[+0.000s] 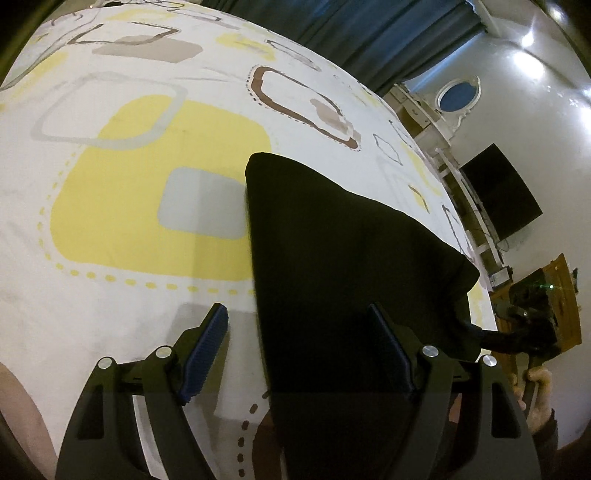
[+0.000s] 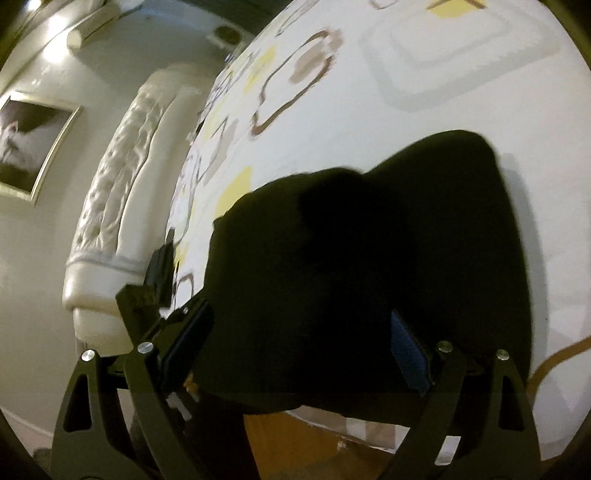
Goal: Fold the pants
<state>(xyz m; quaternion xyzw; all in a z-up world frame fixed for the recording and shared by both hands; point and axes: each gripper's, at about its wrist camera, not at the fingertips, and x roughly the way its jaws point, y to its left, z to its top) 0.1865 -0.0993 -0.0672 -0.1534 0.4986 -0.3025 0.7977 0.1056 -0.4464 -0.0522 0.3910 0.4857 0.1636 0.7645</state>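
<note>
Left wrist view
Surface: bed sheet (image 1: 122, 206), white with yellow, grey and brown rounded squares, fills most of the frame.
Background: dark curtain (image 1: 351, 29) along the top; pale wall at right with an oval blue-centred ornament (image 1: 457, 96) and a dark screen (image 1: 502, 195); white bed frame edge (image 1: 454, 177) runs along the sheet's right side.
Pants: black pants (image 1: 332, 258) lie folded on the sheet, right of centre – far corner squared, the cloth widening toward the camera and passing under the lower edge of view.
Left gripper: left gripper (image 1: 304, 350) has its jaws spread wide; the blue ribbed pad (image 1: 207, 350) stands over bare sheet, the other finger over the black cloth. Nothing is clamped between them.
Right gripper: seen at the pants' right edge as a dark body (image 1: 517, 328), partly hidden; a hand (image 1: 535, 384) shows below it.

Right wrist view
Background: pale wall with a framed picture (image 2: 33, 144); white tufted headboard (image 2: 122, 192) at left.
Surface: the same patterned sheet (image 2: 443, 92), upper right.
Pants: black pants (image 2: 369, 266) bunch in a mound at the bed's near edge – folds too dark to separate.
Right gripper: right gripper (image 2: 295, 354) has its fingers set wide apart, the cloth lying between and beyond them; whether either pad touches the fabric cannot be told.
Left gripper: a dark part (image 2: 160, 266) shows at the pants' left.
</note>
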